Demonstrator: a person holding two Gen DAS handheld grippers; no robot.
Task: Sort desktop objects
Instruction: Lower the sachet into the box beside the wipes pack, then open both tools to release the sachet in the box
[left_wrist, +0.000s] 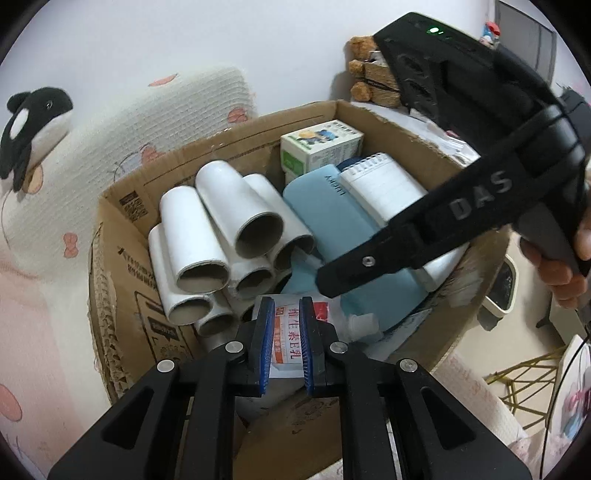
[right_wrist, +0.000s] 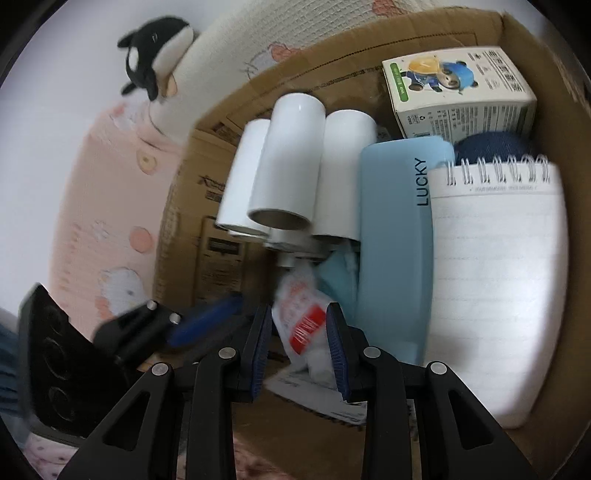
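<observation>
A cardboard box (left_wrist: 221, 136) (right_wrist: 369, 37) holds several white rolls (left_wrist: 221, 214) (right_wrist: 291, 162), a light blue case marked LUCKY (left_wrist: 332, 210) (right_wrist: 395, 240), a spiral notepad (left_wrist: 384, 184) (right_wrist: 495, 277) and a small printed carton (left_wrist: 321, 147) (right_wrist: 461, 96). My right gripper (right_wrist: 299, 310) (left_wrist: 325, 284) is shut on a white packet with a red label (right_wrist: 303, 325) (left_wrist: 286, 339), held over the box's near end. My left gripper (left_wrist: 287, 306) (right_wrist: 207, 323) hovers just beside it with its blue pads drawn close together. The packet shows through the narrow gap, seemingly behind the pads rather than pinched.
A black-and-white orca plush (left_wrist: 33, 125) (right_wrist: 155, 62) rests on a cream knitted cushion (left_wrist: 147, 122) behind the box. A brown teddy bear (left_wrist: 362, 66) sits at the back right. A person's hand (left_wrist: 565, 273) grips the right tool. Pink patterned bedding (right_wrist: 110, 221) lies left of the box.
</observation>
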